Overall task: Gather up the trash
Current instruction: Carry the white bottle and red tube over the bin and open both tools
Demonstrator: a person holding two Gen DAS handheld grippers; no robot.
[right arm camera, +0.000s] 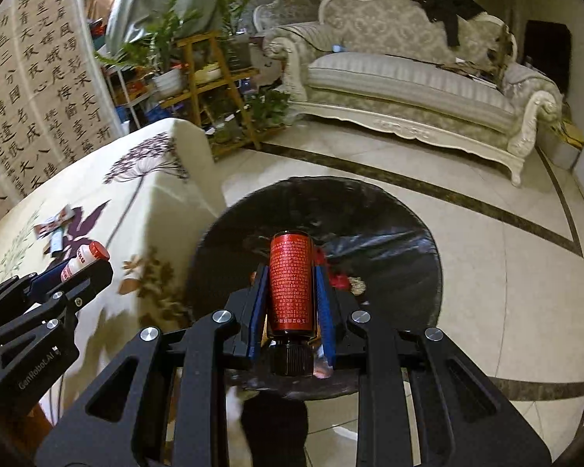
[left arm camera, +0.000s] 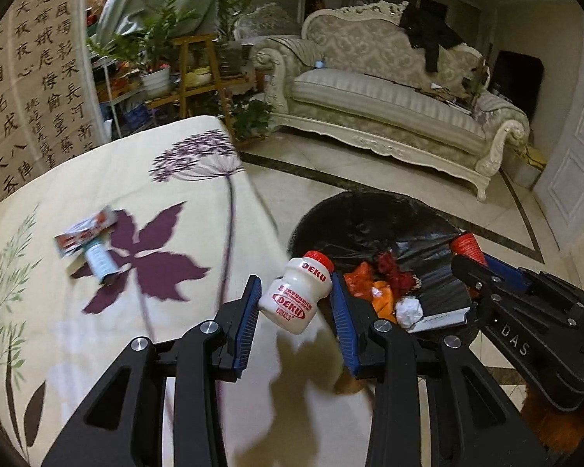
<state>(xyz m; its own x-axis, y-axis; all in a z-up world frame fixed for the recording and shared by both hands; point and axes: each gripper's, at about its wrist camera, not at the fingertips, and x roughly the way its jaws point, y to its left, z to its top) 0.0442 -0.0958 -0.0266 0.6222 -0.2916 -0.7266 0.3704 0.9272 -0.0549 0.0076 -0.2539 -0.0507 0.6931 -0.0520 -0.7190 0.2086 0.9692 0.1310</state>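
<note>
In the left wrist view the left gripper [left arm camera: 294, 307] fills the lower middle of the frame, its blue-padded fingers [left arm camera: 247, 321] closed on a small white bottle [left arm camera: 295, 295] with a red cap and red "DEKU" lettering. The bottle is tilted, cap toward the upper right, and sits over the edge of the surface [left arm camera: 97, 311] — a top draped in a cream cloth printed with purple flowers. On that cloth, at the left of the frame, lie a crumpled wrapper [left arm camera: 85, 231] and a small tube [left arm camera: 99, 258], touching each other.

Right of the bottle, lower in the frame's middle right, a bin [left arm camera: 370, 222] lined with a black bag stands on the tiled floor [left arm camera: 428, 183]. Inside it show orange and red scraps [left arm camera: 373, 280] and a white paper wad [left arm camera: 408, 310].

In the right wrist view the right gripper [right arm camera: 291, 292] points at the bin [right arm camera: 408, 272] from above, its fingers [right arm camera: 325, 311] clamped on a red can [right arm camera: 291, 284] covered in fine print, with a dark cap at the near end. The can hangs over the bin's open mouth. The left gripper [right arm camera: 78, 268] appears at the left edge with the bottle [right arm camera: 83, 258] — just beside the surface [right arm camera: 136, 202].

A pale carved sofa [left arm camera: 389, 97] stands across the upper right, potted plants [left arm camera: 167, 46] on a wooden rack at upper middle.
</note>
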